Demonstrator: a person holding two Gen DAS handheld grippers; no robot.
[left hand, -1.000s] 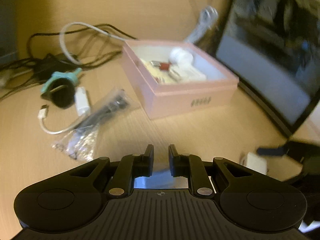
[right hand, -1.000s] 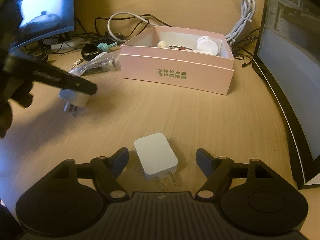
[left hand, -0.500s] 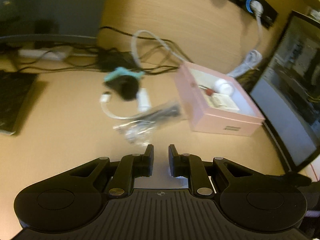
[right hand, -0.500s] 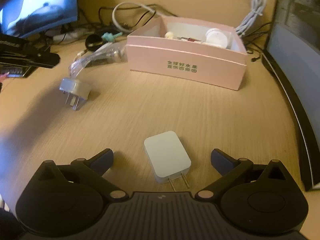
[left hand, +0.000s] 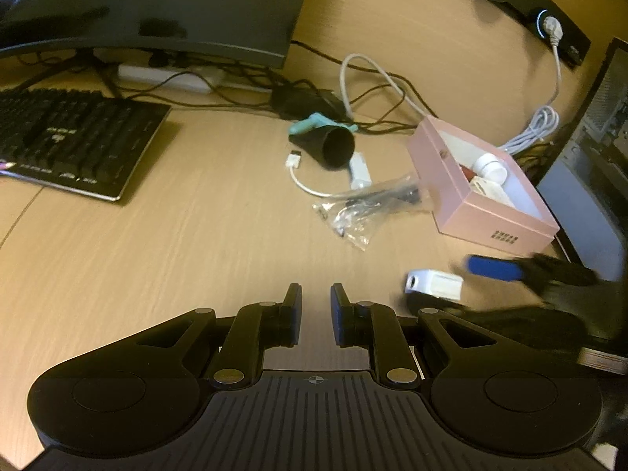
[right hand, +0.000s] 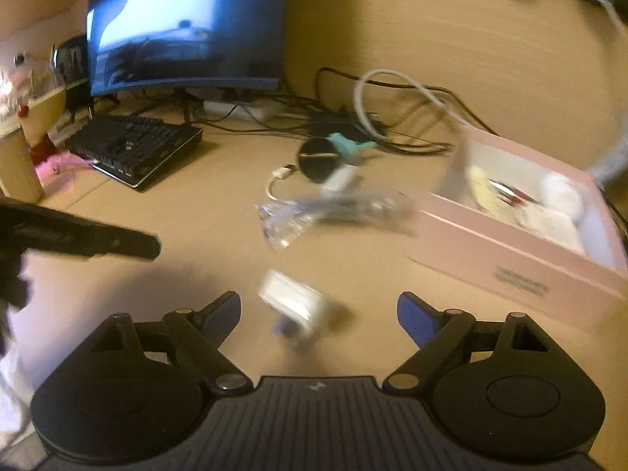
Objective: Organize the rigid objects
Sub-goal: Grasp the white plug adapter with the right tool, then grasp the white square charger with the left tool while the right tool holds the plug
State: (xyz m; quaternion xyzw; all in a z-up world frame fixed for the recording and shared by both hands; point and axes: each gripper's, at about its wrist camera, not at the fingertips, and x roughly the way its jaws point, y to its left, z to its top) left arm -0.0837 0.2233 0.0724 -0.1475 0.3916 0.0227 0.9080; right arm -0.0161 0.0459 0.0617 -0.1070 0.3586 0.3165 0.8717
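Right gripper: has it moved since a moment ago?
Yes. The right gripper swung left: the pink box, earlier straight ahead, now sits at its view's right edge. Its open jaws have just been closing, a blurred white plug between them.

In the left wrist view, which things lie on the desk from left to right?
Black keyboard → black cup with a teal handle → clear plastic bag → pink box.
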